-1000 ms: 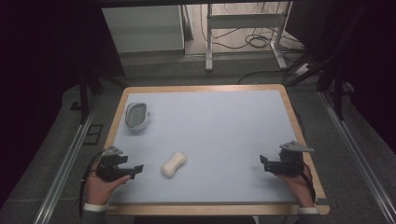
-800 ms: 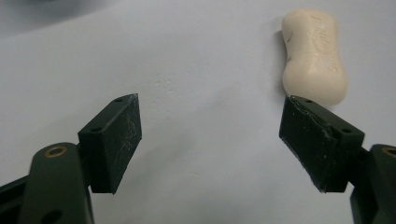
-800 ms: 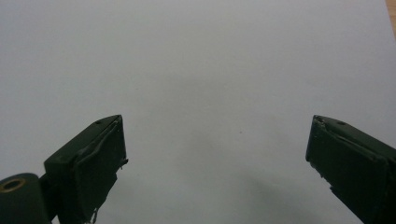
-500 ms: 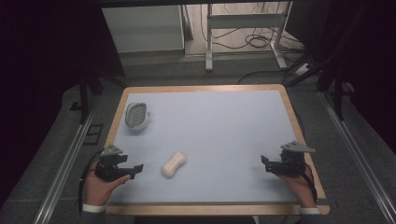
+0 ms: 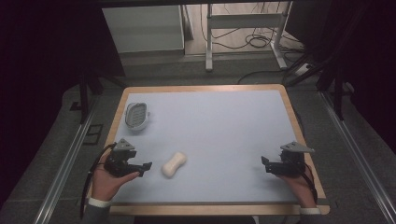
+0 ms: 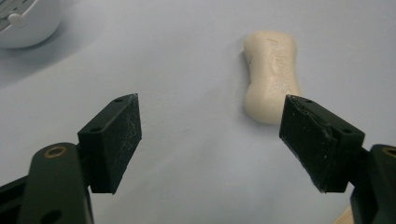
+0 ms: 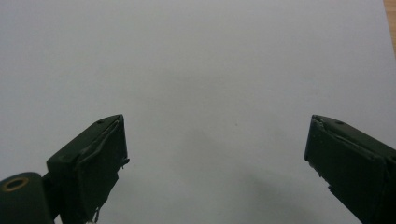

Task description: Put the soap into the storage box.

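Both pairs of black jaws stand spread wide with nothing between them. Seen from its own camera, the left gripper (image 6: 210, 140) looks along the pale blue-grey table top (image 6: 187, 56) toward a cream-coloured, waisted bar of soap (image 6: 272, 74), which lies flat just beyond the tip of one jaw and apart from it; faint lettering is pressed into the bar's upper face but is too blurred to read. At the top corner of that same view sits part of a white, rounded soap dish (image 6: 23, 23).

From the high view, the left gripper (image 5: 142, 167) is held in the person's left hand (image 5: 108, 182) near the table's near left corner, its jaws pointing toward the bar of soap (image 5: 174, 164), which lies just beside it, a little in from the near edge and left of the table's middle. The white soap dish (image 5: 137, 115) rests near the left edge, closer to the far left corner, well apart from the bar.

The right gripper (image 5: 267, 165) is held in the person's right hand (image 5: 299, 184) near the near right corner, beside the wooden rim (image 5: 299, 126) of the table. Its own camera shows the right gripper (image 7: 215, 144) over bare table surface (image 7: 196, 70), with a sliver of wooden rim (image 7: 390, 18) at the upper corner.
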### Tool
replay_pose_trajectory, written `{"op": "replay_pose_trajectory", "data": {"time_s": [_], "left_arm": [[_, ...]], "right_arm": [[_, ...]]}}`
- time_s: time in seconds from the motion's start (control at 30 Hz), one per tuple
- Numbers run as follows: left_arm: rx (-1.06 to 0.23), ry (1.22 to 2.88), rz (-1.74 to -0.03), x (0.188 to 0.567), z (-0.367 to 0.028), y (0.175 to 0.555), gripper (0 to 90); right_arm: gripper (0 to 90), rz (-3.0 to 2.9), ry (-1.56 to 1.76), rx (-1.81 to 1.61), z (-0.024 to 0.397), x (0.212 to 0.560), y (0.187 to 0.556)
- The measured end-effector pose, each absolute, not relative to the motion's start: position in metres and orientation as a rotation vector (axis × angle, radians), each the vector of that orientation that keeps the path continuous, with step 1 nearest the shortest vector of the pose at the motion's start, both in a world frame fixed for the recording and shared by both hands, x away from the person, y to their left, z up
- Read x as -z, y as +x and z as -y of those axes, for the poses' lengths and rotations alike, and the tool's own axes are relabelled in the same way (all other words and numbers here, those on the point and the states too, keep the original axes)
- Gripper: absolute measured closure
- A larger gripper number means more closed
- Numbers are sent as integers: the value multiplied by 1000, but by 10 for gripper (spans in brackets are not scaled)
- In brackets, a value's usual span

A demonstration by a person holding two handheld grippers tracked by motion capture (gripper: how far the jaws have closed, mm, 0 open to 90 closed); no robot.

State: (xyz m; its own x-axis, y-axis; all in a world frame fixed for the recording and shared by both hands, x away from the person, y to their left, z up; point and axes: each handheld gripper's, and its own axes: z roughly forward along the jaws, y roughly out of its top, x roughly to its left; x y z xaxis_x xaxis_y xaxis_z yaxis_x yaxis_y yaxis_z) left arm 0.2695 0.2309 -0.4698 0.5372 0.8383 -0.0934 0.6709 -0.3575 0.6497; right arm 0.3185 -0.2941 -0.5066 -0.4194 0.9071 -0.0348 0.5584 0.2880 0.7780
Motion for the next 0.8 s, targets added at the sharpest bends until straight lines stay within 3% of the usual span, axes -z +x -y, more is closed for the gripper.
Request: {"op": "replay_pose_trajectory", "data": {"time_s": [0.8], "left_arm": [[-236,2306,-1100,477,-177,293,200]], "right_arm": [[57,-2078,1310,-960,296,505,317]]}}
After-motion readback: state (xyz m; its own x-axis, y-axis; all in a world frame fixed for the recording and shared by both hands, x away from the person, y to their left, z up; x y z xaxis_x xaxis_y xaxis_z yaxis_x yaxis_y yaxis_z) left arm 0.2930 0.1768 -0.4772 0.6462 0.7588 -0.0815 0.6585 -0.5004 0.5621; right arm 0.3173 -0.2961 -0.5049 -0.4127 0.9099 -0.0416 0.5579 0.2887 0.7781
